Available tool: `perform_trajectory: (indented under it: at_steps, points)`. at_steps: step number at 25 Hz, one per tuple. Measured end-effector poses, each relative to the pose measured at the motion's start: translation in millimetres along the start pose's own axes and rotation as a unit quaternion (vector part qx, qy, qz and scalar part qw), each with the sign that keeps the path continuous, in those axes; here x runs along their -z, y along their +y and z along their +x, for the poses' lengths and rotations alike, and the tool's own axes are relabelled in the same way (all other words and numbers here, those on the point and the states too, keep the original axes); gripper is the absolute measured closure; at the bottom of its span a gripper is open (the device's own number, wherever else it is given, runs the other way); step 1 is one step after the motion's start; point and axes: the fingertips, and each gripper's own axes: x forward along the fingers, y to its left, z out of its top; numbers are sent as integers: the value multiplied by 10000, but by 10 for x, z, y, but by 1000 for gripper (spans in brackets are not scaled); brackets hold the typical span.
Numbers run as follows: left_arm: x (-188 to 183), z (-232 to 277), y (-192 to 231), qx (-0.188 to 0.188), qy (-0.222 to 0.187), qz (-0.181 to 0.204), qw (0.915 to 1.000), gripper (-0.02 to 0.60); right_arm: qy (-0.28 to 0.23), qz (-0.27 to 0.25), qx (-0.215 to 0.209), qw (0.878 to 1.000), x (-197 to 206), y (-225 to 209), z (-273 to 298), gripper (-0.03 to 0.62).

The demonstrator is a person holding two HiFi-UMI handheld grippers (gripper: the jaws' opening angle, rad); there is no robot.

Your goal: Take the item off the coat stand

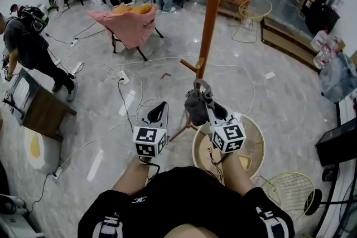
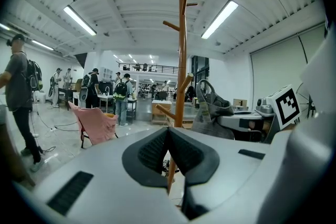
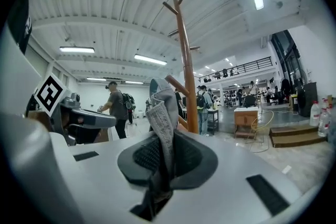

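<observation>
- Right gripper (image 1: pixel 204 107): jaws nearly together, clamped on a fold of the grey fabric item (image 3: pixel 164 113). The cloth runs up between the pads and hangs out below them.
- Left gripper (image 2: pixel 168 148): jaws together at the tips, nothing between them. It sits just left of the right gripper and is not touching the item.
- Item: grey woven cloth, bag-like and slack, with a ribbed edge and a stiff loop handle (image 1: pixel 202 86) on top.
- Item location: at the right gripper's tips, just beside the coat stand (image 1: pixel 212 8) and right below a low peg (image 1: pixel 190 66). I can't tell whether the loop touches the peg.
- Coat stand: bare wooden pole with angled pegs, directly ahead of both grippers. The pole and low peg are the closest obstacles.
- Round rattan table (image 1: pixel 257 145) is below the right forearm.
- Pink folding chair (image 1: pixel 130 23) is well beyond the stand.
- White cables (image 1: pixel 124 98) trail over the floor near the stand's foot.
- A person with a backpack (image 1: pixel 29 48) stands far left beside a small wooden desk (image 1: pixel 40 108). More people are at the back tables.
</observation>
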Motion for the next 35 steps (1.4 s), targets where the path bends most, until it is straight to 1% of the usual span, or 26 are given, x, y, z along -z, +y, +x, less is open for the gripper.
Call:
perform_trajectory:
  at_steps: [3,7,11,18,24,35]
  points:
    - [7,-12,21,12,4,0,10000,569,-4,74,71,9999,55,-12,-20,551]
    - [0,-5,-19,45,12,7,10000,569,-105,254,55,9996,38,-24,-74,551]
    - [-5,25,-48,109,38,19,9999,569,-153,255,47,9995,25,-9,-91,551]
    - [-7,57,-84,143,49,19,9999,569,-152,291,169,9993,21,-92,-138,551]
    - [-5,35,-108,118,41,26,9999,569,-295,451,80,9985,-28,-84,-178,551]
    - [25,-15,-104,33,45,30,10000,569,-380,554,44,9977,-10,-92,-206,551]
